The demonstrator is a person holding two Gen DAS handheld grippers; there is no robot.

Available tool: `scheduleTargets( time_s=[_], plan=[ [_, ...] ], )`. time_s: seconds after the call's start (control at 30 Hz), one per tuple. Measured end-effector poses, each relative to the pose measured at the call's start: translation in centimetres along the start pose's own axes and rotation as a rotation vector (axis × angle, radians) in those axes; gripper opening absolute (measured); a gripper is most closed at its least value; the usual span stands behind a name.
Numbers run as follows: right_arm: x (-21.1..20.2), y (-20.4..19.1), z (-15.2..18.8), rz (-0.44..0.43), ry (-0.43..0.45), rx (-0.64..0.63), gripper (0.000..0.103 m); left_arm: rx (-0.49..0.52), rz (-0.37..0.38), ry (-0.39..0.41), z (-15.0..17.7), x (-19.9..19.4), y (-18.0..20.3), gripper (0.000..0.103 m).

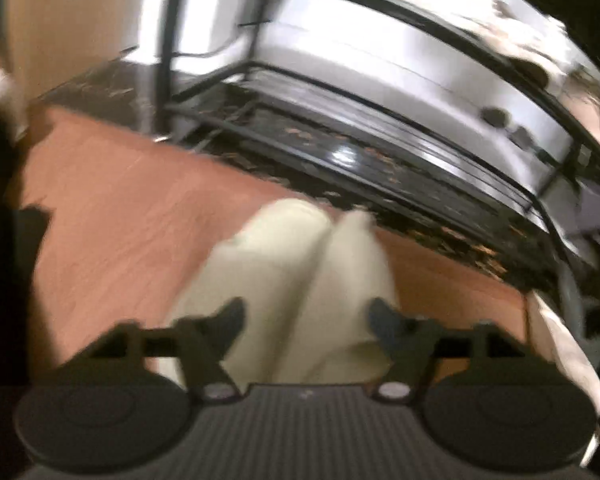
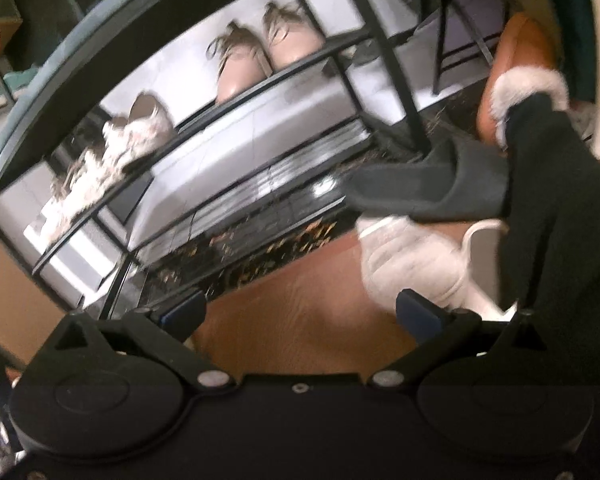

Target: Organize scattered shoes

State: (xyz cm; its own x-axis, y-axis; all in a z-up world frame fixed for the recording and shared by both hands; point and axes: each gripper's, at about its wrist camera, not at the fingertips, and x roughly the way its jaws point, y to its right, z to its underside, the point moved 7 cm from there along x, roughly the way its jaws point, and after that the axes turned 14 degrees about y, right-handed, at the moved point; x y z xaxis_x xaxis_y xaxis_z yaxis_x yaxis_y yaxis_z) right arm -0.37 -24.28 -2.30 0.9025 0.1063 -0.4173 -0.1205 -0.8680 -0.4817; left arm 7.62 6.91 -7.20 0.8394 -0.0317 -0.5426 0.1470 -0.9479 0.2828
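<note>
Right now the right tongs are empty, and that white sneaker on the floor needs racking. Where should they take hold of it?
Probably the near end of the white sneaker, from above-left: the dark slipper overlaps its far end, and the right tongs stand open beside it.

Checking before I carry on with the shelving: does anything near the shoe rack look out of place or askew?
Yes. In the right wrist view a white shoe lies on the wood floor in front of the rack instead of on a shelf. The left gripper grips a cream shoe, not shelved yet. The right gripper is open and empty.
</note>
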Motion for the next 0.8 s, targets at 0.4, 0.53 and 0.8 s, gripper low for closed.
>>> scheduleTargets(
  time_s=[0.4,0.53,0.8],
  plan=[
    [9.0,-9.7,6.5,-0.377,-0.246,-0.604,0.103,0.176,-0.028,0.229,-5.0,-2.4,-2.1,0.102],
    [12.3,-13.1,8.3,-0.502,-0.249,-0.876,0.103,0.17,-0.082,0.294,-4.0,-2.5,-3.8,0.102],
    [16.9,-16.8,10.2,-0.628,-0.306,-1.101,0.093,-0.08,-0.184,0.334,-5.4,-1.7,-8.9,0.102]
  ],
)
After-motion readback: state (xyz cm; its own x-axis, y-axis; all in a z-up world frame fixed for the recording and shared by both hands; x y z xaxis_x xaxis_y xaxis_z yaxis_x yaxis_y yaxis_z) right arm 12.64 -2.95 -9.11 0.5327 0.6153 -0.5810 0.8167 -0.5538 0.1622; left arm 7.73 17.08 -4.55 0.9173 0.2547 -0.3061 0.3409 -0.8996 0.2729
